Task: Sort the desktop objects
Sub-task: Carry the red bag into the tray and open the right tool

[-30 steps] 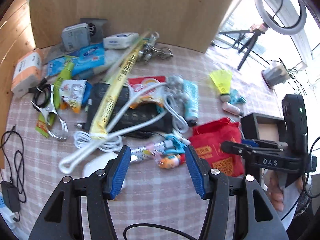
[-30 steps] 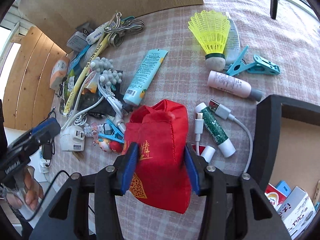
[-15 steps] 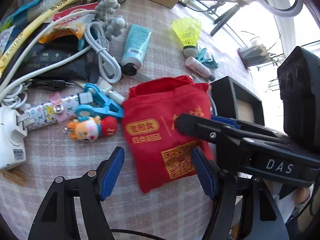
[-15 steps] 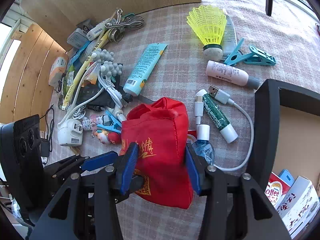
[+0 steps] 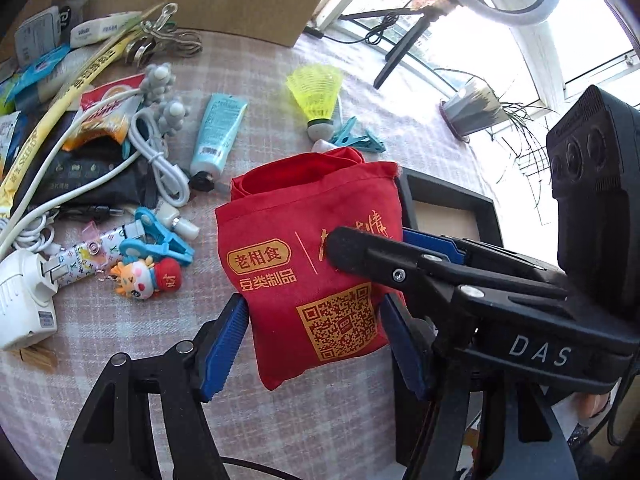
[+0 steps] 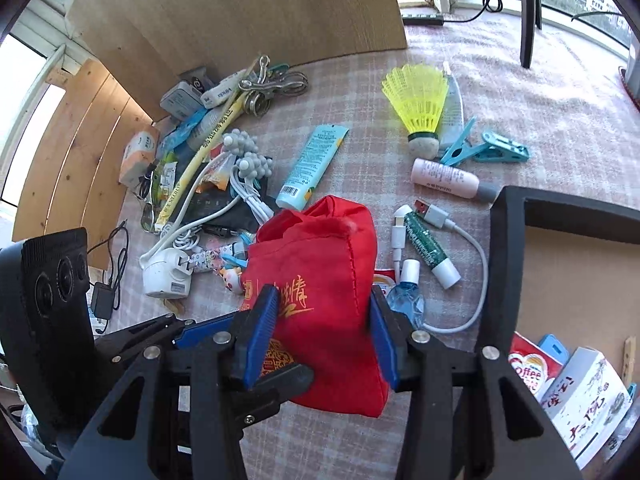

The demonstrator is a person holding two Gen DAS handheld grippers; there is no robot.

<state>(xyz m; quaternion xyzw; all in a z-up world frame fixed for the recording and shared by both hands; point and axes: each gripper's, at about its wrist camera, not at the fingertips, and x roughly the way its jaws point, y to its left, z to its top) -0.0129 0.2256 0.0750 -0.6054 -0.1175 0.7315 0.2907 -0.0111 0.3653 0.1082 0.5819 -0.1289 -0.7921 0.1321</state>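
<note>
**Red bag held between both grippers over the cluttered table**

Left wrist view: The left gripper (image 5: 316, 344) has its two blue pads spread wide, one on each side of the lower part of the red bag (image 5: 308, 264). The left pad is just beside the bag's edge; if the pads really touch the cloth, I cannot tell. The right gripper (image 5: 400, 256) comes in from the right side and lies across the bag's upper right part. The bag has gold writing and a QR code on its front. Behind it stands a black box (image 5: 448, 208) with an open top. To the left, on the checked tablecloth (image 5: 120, 360), lie a small doll keychain (image 5: 146, 278), a blue clip (image 5: 160, 240), a white plug (image 5: 24, 300) and a light blue tube (image 5: 218, 136). Farther back there is a yellow shuttlecock (image 5: 316, 92).

Right wrist view: The right gripper (image 6: 320, 334) pinches the red bag (image 6: 320, 280) between its blue pads; the cloth bulges between them and hangs down below the fingers. The left gripper (image 6: 200, 328) reaches in from the left, with its blue pad close to the bag's lower left side. On the tablecloth (image 6: 540, 120) to the right of the bag lie a white USB cable (image 6: 468, 240), a green lip balm (image 6: 428, 244) and a small blue bottle (image 6: 404, 296). The black box (image 6: 500, 248) is at the right, with packets inside near the bottom edge. The yellow shuttlecock (image 6: 418, 100), a pink bottle (image 6: 444, 178) and a teal clothes peg (image 6: 484, 150) lie farther back.
</note>
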